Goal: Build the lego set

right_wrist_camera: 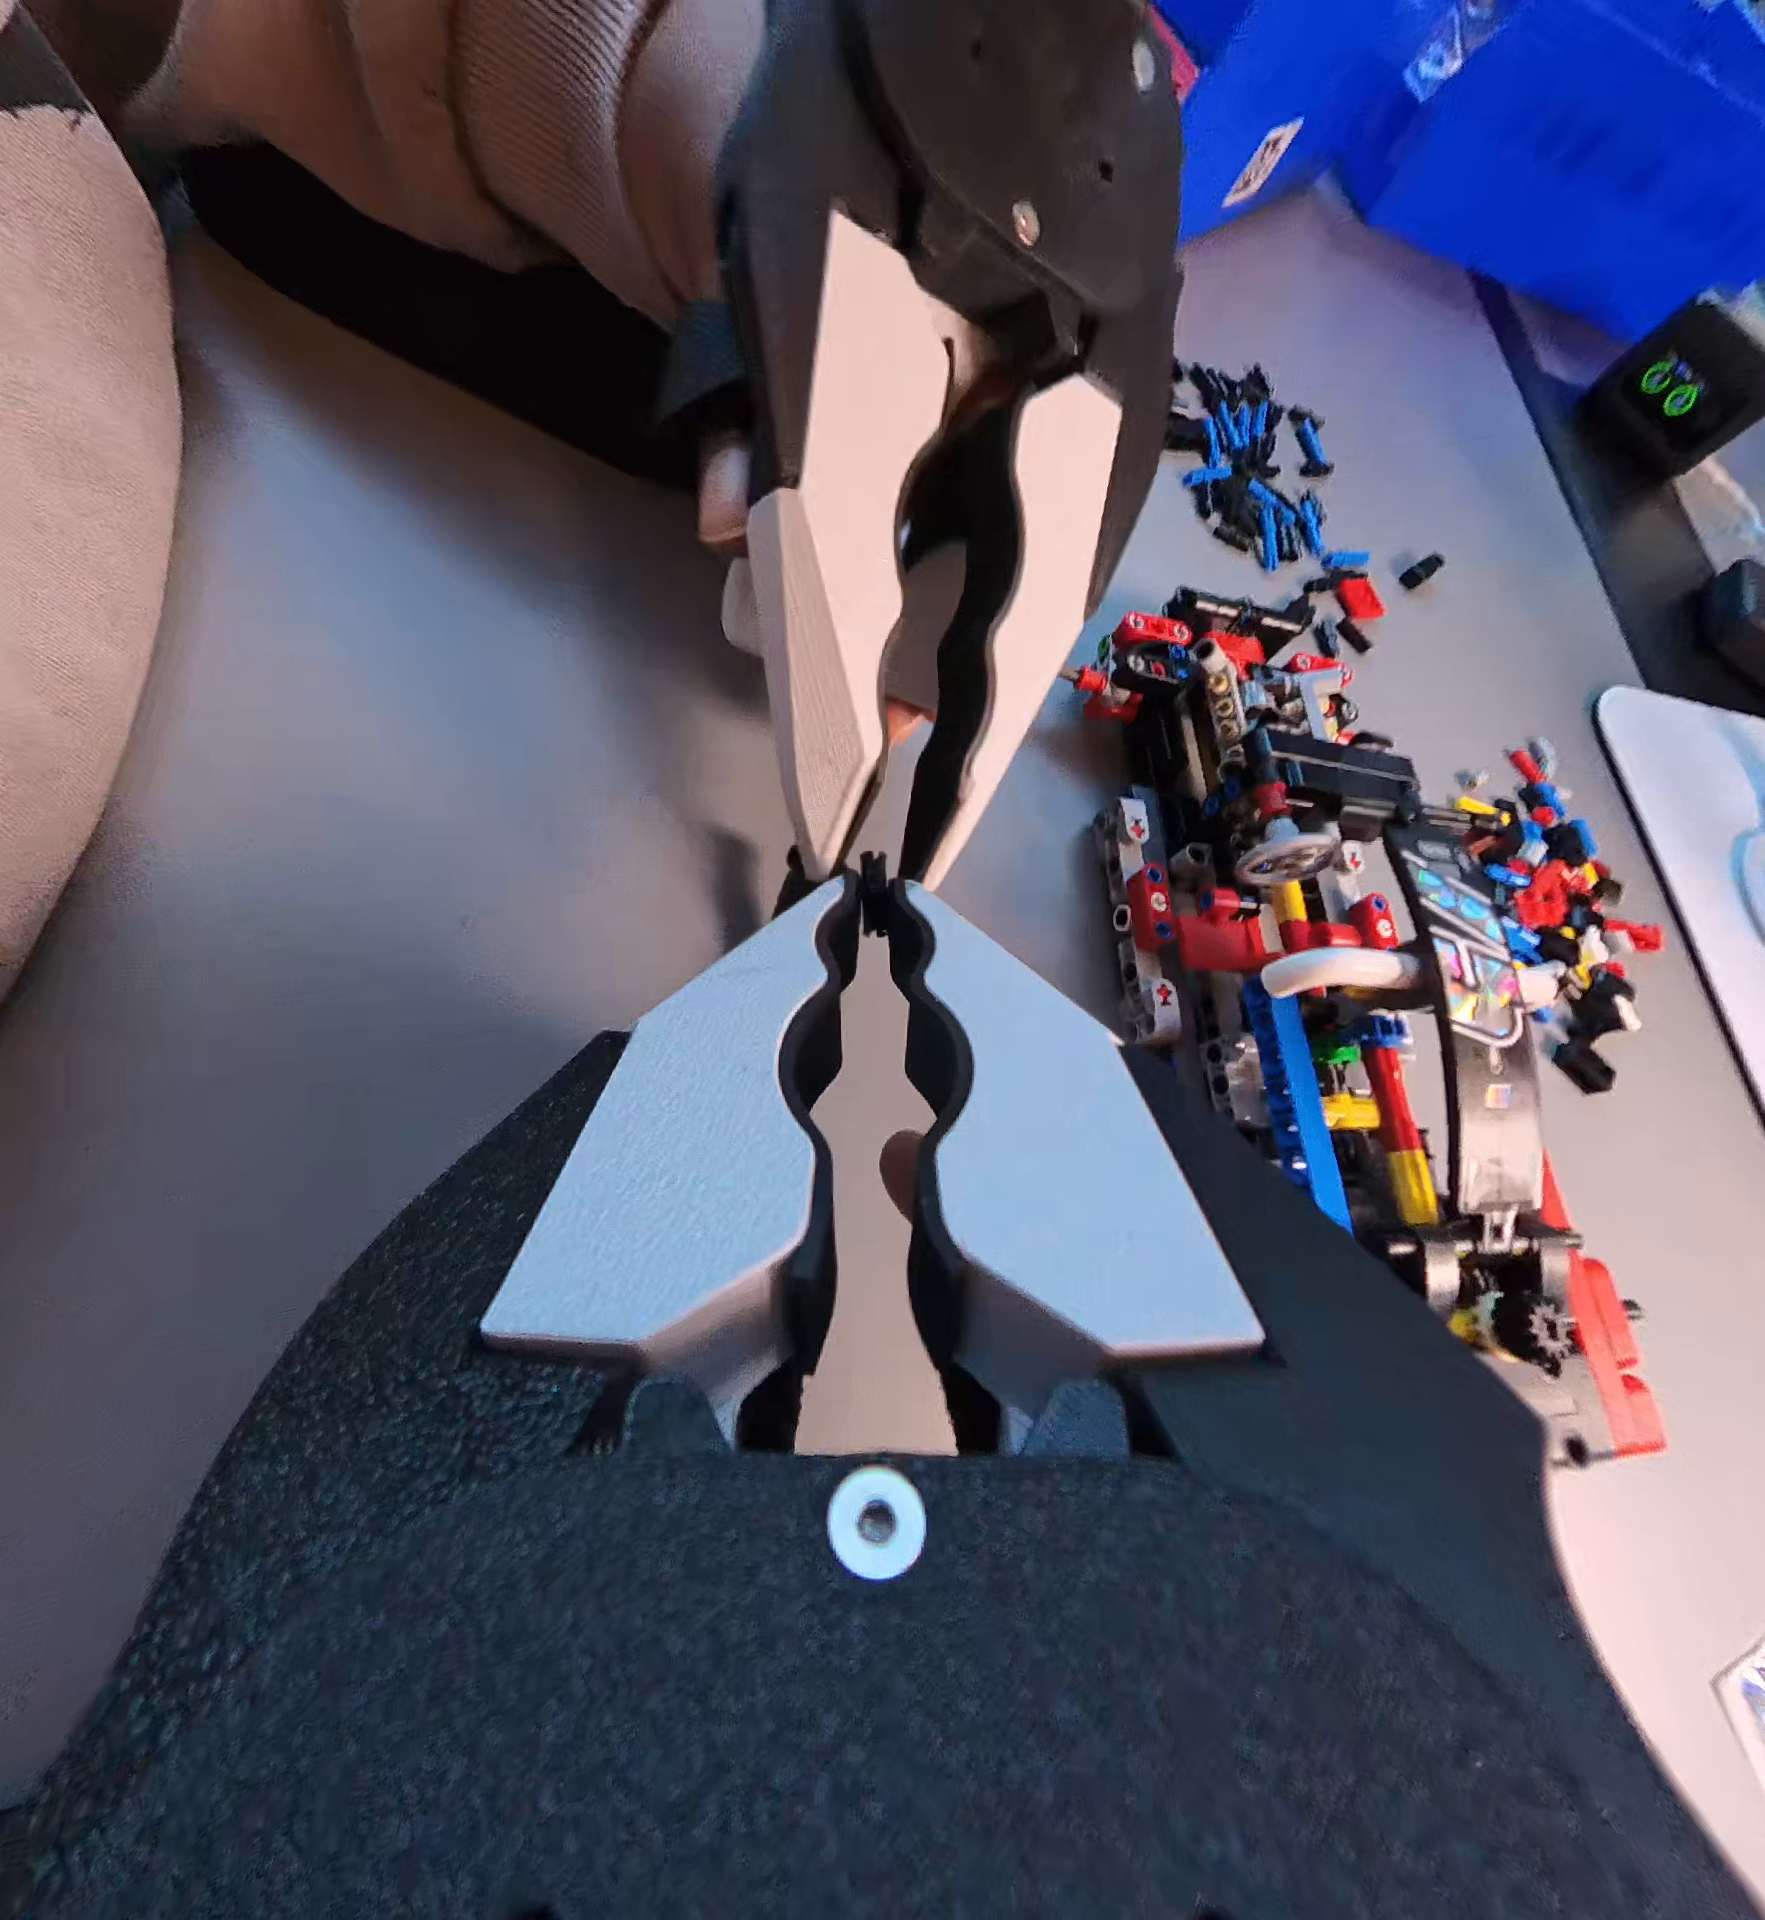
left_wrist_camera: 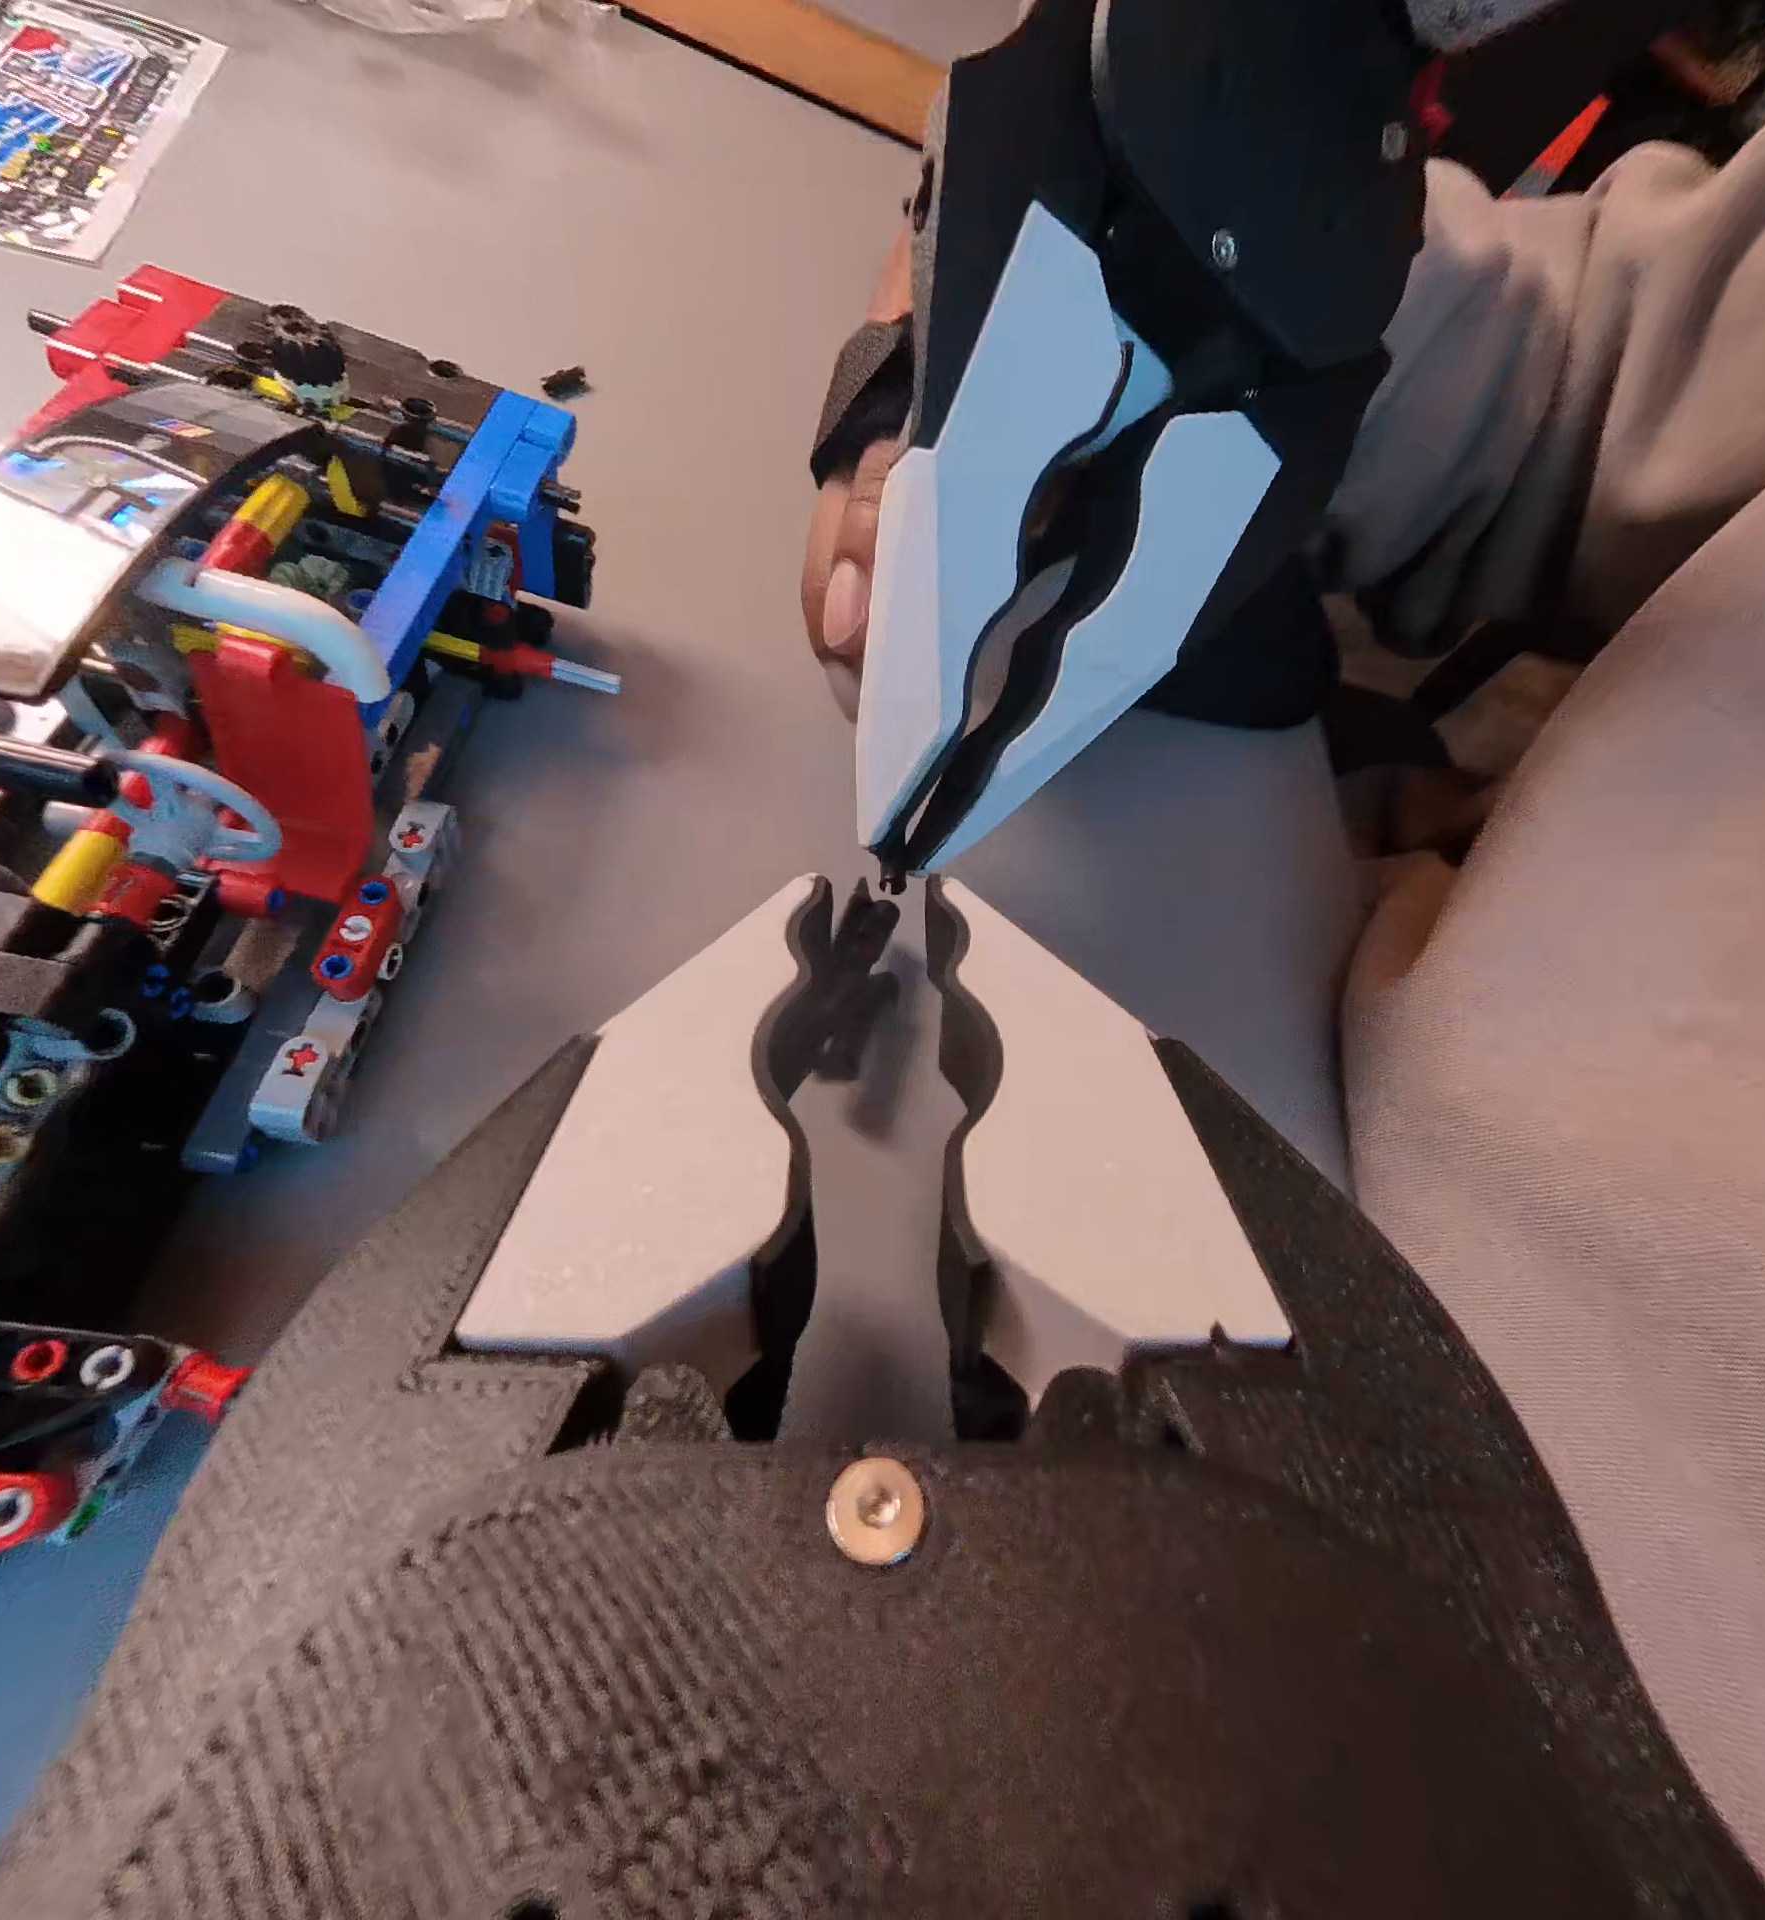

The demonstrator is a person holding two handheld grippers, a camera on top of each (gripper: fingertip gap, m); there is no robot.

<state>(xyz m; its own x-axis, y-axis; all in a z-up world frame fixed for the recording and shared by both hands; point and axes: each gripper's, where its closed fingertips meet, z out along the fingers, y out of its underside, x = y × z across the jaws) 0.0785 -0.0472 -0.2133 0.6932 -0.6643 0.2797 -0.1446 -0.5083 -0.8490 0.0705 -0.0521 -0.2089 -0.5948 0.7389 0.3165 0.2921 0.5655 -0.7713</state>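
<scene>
My left gripper (left_wrist_camera: pixel 875 888) is closed around a small black lego piece (left_wrist_camera: pixel 857 956) at its fingertips, above the grey table (left_wrist_camera: pixel 649 312). My right gripper (right_wrist_camera: pixel 875 888) is shut on a tiny black pin (right_wrist_camera: pixel 873 896). The two grippers meet tip to tip, and the pin (left_wrist_camera: pixel 893 881) sits just at the end of the black piece. The right gripper (left_wrist_camera: pixel 893 862) comes down from the top of the left wrist view. The half-built lego car (left_wrist_camera: pixel 265 665) lies to the left there, and it lies to the right in the right wrist view (right_wrist_camera: pixel 1304 935).
A heap of loose mixed bricks (right_wrist_camera: pixel 1553 894) and a scatter of blue and black pins (right_wrist_camera: pixel 1252 457) lie beyond the car. A white tray (right_wrist_camera: pixel 1688 831), blue bins (right_wrist_camera: pixel 1584 135) and a black device (right_wrist_camera: pixel 1678 390) stand farther out. A sticker sheet (left_wrist_camera: pixel 36 114) lies far left. The person's beige sleeve (left_wrist_camera: pixel 1636 935) is close by. My left and right fingertips are right by each other.
</scene>
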